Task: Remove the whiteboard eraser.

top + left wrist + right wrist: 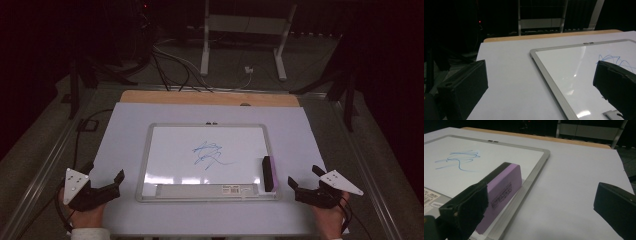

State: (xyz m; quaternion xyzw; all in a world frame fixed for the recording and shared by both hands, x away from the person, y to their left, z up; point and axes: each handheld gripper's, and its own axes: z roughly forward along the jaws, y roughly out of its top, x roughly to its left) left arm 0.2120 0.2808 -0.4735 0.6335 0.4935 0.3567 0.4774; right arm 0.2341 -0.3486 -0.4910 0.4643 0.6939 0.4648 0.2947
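A whiteboard (165,150) with a silver frame lies flat on the white table cover (300,130), a blue scribble (207,152) near its middle. The purple eraser (268,173) sits on the board's right edge, by the lower corner — in the right gripper view it lies just beyond the near jaw, not gripped. The right gripper (303,181) rests just right of the board, jaws spread and empty. The left gripper (106,181) rests left of the board — jaws likewise wide apart, holding nothing
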